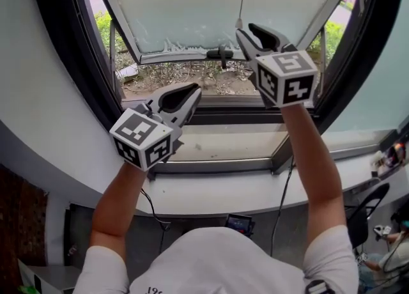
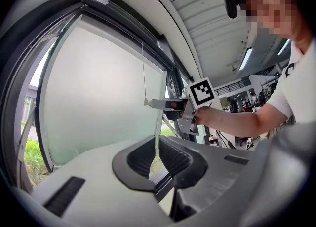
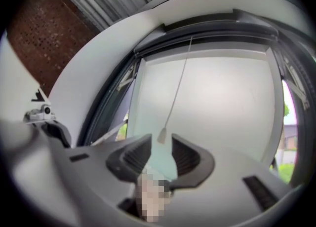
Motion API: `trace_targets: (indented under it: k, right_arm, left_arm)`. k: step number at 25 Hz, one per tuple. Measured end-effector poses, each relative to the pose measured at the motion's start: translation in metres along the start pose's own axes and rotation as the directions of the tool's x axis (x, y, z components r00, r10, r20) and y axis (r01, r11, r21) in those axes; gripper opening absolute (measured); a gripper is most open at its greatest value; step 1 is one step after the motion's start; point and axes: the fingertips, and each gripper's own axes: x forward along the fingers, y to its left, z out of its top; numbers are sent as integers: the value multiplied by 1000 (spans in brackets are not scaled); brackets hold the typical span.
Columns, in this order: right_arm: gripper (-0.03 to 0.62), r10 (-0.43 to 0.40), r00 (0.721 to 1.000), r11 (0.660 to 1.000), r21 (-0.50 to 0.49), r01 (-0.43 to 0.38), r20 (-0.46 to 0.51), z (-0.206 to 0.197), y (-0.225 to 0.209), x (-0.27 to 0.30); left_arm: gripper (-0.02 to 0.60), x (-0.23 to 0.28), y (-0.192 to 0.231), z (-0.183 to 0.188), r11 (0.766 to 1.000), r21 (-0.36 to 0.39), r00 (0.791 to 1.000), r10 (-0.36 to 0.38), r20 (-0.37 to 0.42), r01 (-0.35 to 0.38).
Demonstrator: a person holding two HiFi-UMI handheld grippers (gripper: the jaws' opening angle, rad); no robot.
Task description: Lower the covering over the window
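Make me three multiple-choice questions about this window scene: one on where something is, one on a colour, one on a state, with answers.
1. Where does the pull cord's end hang?
A. at the right gripper's jaw tips
B. knotted to the window handle
C. lying on the floor

2. What colour is the blind?
A. red
B. pale white
C. black

3. How do the left gripper's jaws stand?
A. wide apart
B. clamped on the cord
C. shut, empty

Answers:
1 A: the right gripper view shows the end between its open jaw tips.
2 B: it looks pale in every view.
3 C: the left gripper view shows the jaws together with nothing held.
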Motion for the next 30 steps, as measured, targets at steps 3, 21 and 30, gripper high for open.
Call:
trace_targets:
  k: [3,21,30]
  right_arm:
    - [128,-2,1000,1000,1,2,-1,7,-5,10]
    - [116,33,999,999,-10,-33,-41,15,-4,39]
    - [66,17,1000,1000,-18,-17,-24,18,-8,36]
  left_arm:
    - [23,5,3,5,1000,11,1000,3,-2,-3]
    - [23,22,9,30,997,82,1000,-8,-3,8]
    - [23,22,7,27,995,100,1000,-19,-14,20]
